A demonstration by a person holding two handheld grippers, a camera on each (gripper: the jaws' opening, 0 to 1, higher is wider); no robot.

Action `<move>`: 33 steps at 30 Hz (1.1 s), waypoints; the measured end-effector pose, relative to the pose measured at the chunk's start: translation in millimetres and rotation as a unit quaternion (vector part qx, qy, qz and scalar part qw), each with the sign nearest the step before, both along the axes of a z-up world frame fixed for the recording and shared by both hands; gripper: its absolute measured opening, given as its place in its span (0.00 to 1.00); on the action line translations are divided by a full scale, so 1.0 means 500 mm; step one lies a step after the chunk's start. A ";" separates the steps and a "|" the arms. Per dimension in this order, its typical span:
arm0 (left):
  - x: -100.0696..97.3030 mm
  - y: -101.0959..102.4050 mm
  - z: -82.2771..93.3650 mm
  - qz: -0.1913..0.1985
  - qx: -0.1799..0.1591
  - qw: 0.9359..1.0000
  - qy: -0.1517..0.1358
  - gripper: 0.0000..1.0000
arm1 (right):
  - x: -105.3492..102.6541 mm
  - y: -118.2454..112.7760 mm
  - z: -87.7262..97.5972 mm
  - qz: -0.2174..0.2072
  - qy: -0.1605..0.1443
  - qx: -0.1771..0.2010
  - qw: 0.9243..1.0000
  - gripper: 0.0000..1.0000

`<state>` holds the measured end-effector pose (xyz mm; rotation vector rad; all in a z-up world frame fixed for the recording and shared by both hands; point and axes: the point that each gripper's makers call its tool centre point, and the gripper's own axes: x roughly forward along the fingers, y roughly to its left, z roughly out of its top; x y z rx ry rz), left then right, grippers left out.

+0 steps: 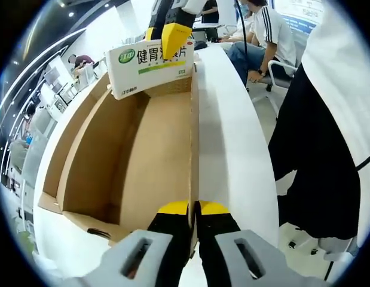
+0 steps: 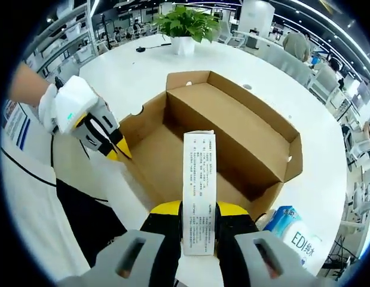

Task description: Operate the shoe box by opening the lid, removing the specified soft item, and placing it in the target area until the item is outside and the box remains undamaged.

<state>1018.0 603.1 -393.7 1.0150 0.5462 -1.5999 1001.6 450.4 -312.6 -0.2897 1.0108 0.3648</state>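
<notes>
The brown cardboard shoe box (image 1: 155, 155) lies open on the white table, its inside bare. My left gripper (image 1: 193, 207) is shut on the box's thin right side wall (image 1: 193, 131). At the box's far end, my right gripper (image 1: 174, 36) holds a white carton with green print (image 1: 150, 69) above the far wall. In the right gripper view, my right gripper (image 2: 198, 209) is shut on that carton (image 2: 199, 173), held upright over the near wall of the shoe box (image 2: 232, 131). My left gripper (image 2: 116, 149) pinches the box's left wall there.
A blue and white pack (image 2: 295, 230) lies on the table beside the box's near right corner. A potted plant (image 2: 185, 24) stands beyond the box. A person in black trousers (image 1: 316, 155) stands at the table's edge, and others sit behind (image 1: 268, 36).
</notes>
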 end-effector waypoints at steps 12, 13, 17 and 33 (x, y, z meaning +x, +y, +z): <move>0.000 -0.001 0.001 -0.002 0.001 1.000 0.002 0.02 | -0.013 -0.004 0.033 0.006 -0.019 0.008 1.000 0.18; 0.000 -0.001 0.001 -0.002 0.001 1.000 0.002 0.02 | -0.015 -0.006 0.034 0.005 -0.020 0.009 1.000 0.18; 0.001 -0.001 0.001 -0.002 0.000 1.000 0.003 0.03 | -0.026 -0.021 0.040 0.002 -0.020 0.009 1.000 0.18; 0.004 0.002 -0.006 0.000 0.003 1.000 0.004 0.03 | -0.073 -0.054 0.052 -0.012 -0.018 0.024 0.999 0.18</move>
